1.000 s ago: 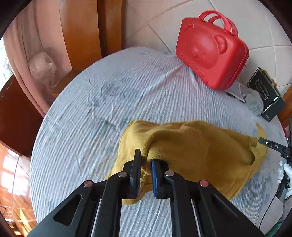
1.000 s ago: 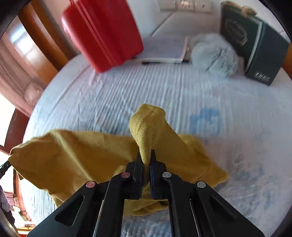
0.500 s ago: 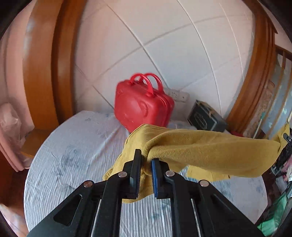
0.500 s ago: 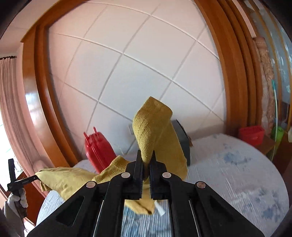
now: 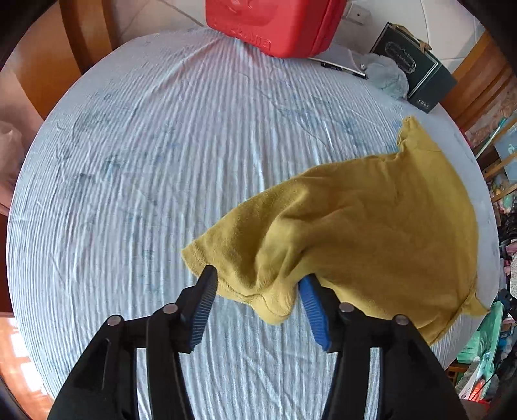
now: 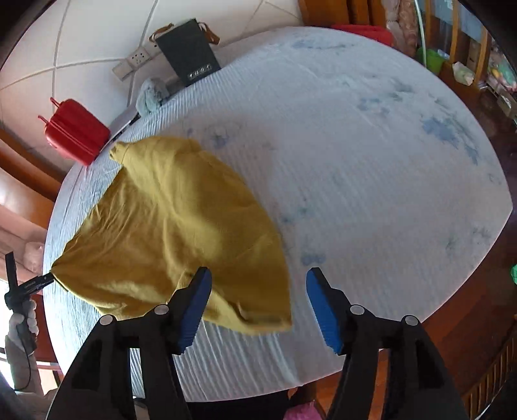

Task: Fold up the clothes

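A mustard-yellow garment (image 5: 371, 232) lies spread on the round table's pale blue striped cloth (image 5: 161, 161). My left gripper (image 5: 258, 278) is open, jaws wide apart, with a bunched hem of the garment lying loose between them. In the right wrist view the garment (image 6: 174, 226) stretches from near the red case down to the table's near edge. My right gripper (image 6: 258, 274) hangs open above that near edge; its left finger overlaps the cloth's corner and nothing is pinched. The left gripper's tip (image 6: 35, 282) shows at the garment's far-left corner.
A red hard case (image 5: 278, 22) stands at the back of the table, with a notebook and pen (image 5: 339, 59), a grey fluffy item (image 5: 387, 77) and a dark green box (image 5: 416, 77) beside it. A gloved hand (image 6: 21, 320) holds the left tool. Wooden furniture surrounds the table (image 6: 371, 161).
Both grippers were shut on the garment and raised it in the air half a second ago. Now it lies on the table again and both grippers have opened.
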Demonstrator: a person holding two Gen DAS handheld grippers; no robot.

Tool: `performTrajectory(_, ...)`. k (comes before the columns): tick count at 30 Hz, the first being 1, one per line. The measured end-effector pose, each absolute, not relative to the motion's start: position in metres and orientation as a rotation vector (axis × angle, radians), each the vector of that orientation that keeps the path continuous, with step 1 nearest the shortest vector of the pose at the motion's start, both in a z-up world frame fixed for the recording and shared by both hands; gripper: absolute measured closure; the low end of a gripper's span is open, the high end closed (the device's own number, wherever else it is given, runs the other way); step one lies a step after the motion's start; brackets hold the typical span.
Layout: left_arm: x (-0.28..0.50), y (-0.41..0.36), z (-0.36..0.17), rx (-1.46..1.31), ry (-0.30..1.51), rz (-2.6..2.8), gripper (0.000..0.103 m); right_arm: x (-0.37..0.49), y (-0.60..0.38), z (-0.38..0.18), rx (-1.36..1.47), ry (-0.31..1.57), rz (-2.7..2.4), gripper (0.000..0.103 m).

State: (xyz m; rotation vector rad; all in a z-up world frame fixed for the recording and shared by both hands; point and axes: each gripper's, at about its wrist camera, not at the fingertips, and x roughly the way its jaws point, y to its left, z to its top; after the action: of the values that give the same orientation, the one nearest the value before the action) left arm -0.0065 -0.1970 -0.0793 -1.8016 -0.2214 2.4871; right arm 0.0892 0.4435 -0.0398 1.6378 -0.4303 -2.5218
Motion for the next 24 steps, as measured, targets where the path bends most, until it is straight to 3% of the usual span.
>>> performTrajectory(3, -0.010, -0.204, -0.063, -1.748, -0.230, 2.549, 0.043, 0.063, 0.433, -0.022, 1.551, -0.372, -2.532, 0.038)
performTrajectory(5, -0.013, -0.208, -0.052, -1.718, -0.265, 2.581, 0.043, 0.041, 0.420, -0.013, 1.495, -0.323, -2.518, 0.024)
performTrajectory(8, -0.012, -0.211, -0.040, -1.663, -0.335, 2.590, 0.043, 0.008, 0.400, -0.001, 1.416, -0.251, -2.493, 0.021)
performTrajectory(10, -0.011, -0.212, -0.037, -1.647, -0.337, 2.609, 0.030, -0.014, 0.382, -0.009, 1.408, -0.220, -2.441, 0.012)
performTrajectory(11, -0.014, -0.213, -0.042, -1.672, -0.328, 2.626, 0.029, -0.025, 0.372, -0.018, 1.416, -0.194, -2.408, 0.006)
performTrajectory(22, -0.040, -0.189, -0.111, -1.846, -0.366, 2.640, 0.029, -0.124, 0.289, -0.089, 1.548, 0.019, -2.204, 0.001)
performTrajectory(23, -0.042, -0.185, -0.113, -1.855, -0.358, 2.643, 0.030, -0.129, 0.282, -0.093, 1.553, 0.044, -2.190, 0.001)
performTrajectory(24, -0.045, -0.181, -0.116, -1.874, -0.350, 2.643, 0.042, -0.132, 0.274, -0.097, 1.556, 0.081, -2.178, 0.001)
